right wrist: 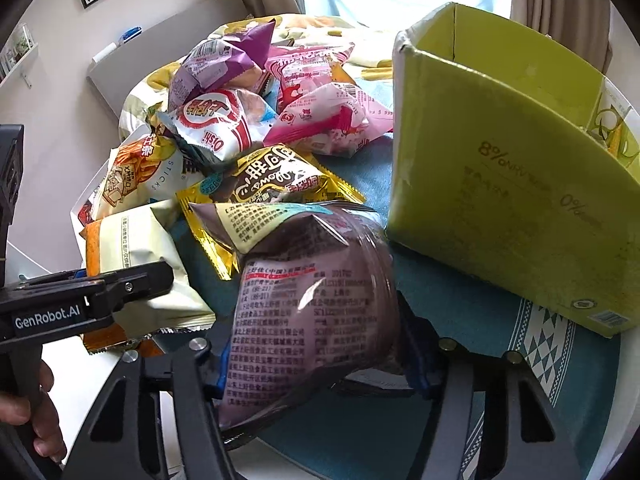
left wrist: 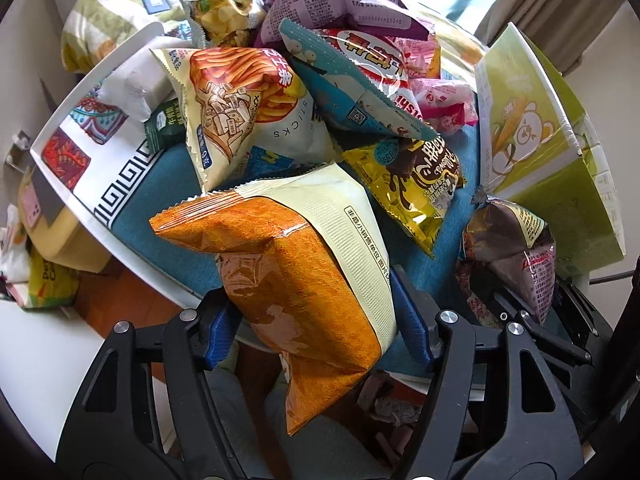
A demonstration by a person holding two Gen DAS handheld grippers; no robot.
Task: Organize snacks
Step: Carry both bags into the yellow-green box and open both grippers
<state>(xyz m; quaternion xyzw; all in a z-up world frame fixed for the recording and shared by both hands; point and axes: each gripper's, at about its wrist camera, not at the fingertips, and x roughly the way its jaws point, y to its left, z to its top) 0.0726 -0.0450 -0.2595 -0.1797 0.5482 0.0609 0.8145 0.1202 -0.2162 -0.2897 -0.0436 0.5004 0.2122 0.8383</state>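
Left tool (left wrist: 316, 336) clamps orange bag (left wrist: 296, 280); right tool (right wrist: 316, 356) clamps brown bag (right wrist: 312, 304), box interior (right wrist: 520, 52) visible there only.

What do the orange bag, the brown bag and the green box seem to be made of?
Orange bag: glossy plastic film, probably; it creases sharply, shines, and has a serrated sealed edge.
Brown bag: thin shiny film, possibly partly see-through; window glare and soft wrinkles show on it.
Green box: matte printed cardboard, it seems; flat stiff walls, folded corners, and scuffed white edges.
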